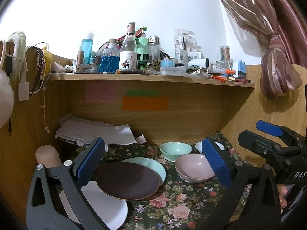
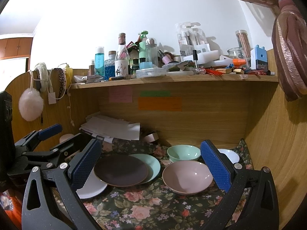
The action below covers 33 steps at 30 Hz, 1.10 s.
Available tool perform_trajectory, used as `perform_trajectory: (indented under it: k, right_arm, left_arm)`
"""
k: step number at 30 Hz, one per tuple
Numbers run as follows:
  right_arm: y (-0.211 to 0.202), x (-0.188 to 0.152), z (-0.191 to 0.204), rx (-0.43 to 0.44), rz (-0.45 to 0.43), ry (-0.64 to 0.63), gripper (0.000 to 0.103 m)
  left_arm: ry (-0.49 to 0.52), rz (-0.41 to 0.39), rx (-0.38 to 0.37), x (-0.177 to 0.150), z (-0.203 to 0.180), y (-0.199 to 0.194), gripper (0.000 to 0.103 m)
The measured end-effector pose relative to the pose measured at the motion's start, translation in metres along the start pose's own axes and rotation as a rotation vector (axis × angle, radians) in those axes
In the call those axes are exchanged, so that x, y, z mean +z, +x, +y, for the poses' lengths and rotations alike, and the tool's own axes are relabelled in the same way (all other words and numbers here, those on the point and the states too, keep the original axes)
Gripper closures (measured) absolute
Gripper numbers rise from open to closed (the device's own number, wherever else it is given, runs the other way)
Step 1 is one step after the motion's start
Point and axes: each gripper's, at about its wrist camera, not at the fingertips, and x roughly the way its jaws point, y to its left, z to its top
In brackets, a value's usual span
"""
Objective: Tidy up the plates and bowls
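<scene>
Both tongs wide open, nothing held, hovering over the table w/ floral cloth (image 2: pixel 145 207).

Left tongs (image 1: pixel 153 163): dark brown plate (image 1: pixel 127 180) sits between its fingers, just ahead, lying partly on a mint plate (image 1: pixel 153 165) behind it and overlapping a white plate (image 1: pixel 107 209) by the left finger. Pink bowl (image 1: pixel 193 167) just inside the right finger; mint bowl (image 1: pixel 175 149) beyond it, white bowl (image 1: pixel 199 146) further right, partly hidden by the finger.

Right tongs (image 2: pixel 151 164): same brown plate ahead-left, pink bowl ahead-right near the right finger, mint bowl behind. Left tongs visible off to its left.

Cluttered shelf (image 2: pixel 172 77) above; papers (image 2: pixel 113 127) at back left.
</scene>
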Motion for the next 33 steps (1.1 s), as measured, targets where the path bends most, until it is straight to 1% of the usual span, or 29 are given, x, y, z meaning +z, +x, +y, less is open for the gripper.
perform_trajectory:
  k: [4,7,9,11,12,14,16,17,19,20,21,24,26,30,33]
  right_arm:
    - [0.018,-0.002,-0.002,0.002,0.013,-0.024,0.000]
    - [0.041,-0.004,-0.004,0.019,0.063,-0.042,0.000]
    - [0.058,-0.007,-0.004,0.044,0.095,-0.060,0.000]
    - [0.071,-0.009,-0.005,0.059,0.121,-0.076,0.000]
    - [0.084,-0.011,-0.005,0.074,0.151,-0.080,0.000]
    - [0.098,-0.014,-0.004,0.099,0.184,-0.077,0.001]
    - [0.121,-0.018,-0.007,0.128,0.237,-0.072,0.006]
    - [0.132,-0.020,-0.008,0.140,0.267,-0.071,0.012]
    - [0.152,-0.024,-0.010,0.165,0.324,-0.061,0.019]
    - [0.162,-0.027,-0.011,0.174,0.349,-0.055,0.025]
    - [0.173,-0.030,-0.012,0.178,0.378,-0.055,0.031]
    - [0.202,-0.039,-0.012,0.204,0.459,-0.034,0.041]
    - [0.216,-0.045,-0.010,0.220,0.500,-0.026,0.044]
    - [0.245,-0.057,-0.010,0.214,0.568,-0.023,0.047]
    - [0.263,-0.064,-0.011,0.209,0.620,-0.025,0.053]
  left_arm:
    - [0.000,0.027,0.030,-0.007,0.015,0.014,0.000]
    - [-0.021,0.074,0.061,-0.015,0.036,0.028,0.000]
    - [-0.037,0.104,0.079,-0.020,0.051,0.037,0.000]
    - [-0.047,0.137,0.115,-0.025,0.070,0.047,0.001]
    - [-0.048,0.149,0.128,-0.027,0.075,0.051,0.001]
    - [-0.049,0.184,0.158,-0.032,0.090,0.060,0.011]
    - [-0.061,0.234,0.177,-0.039,0.106,0.072,0.015]
    - [-0.072,0.255,0.177,-0.042,0.112,0.077,0.018]
    - [-0.096,0.314,0.177,-0.052,0.126,0.090,0.023]
    - [-0.103,0.339,0.178,-0.056,0.131,0.095,0.027]
    - [-0.105,0.359,0.179,-0.060,0.135,0.100,0.029]
    - [-0.108,0.416,0.170,-0.072,0.142,0.114,0.033]
    - [-0.117,0.443,0.164,-0.078,0.144,0.121,0.036]
    - [-0.122,0.495,0.141,-0.086,0.148,0.136,0.043]
    - [-0.131,0.535,0.130,-0.092,0.151,0.147,0.048]
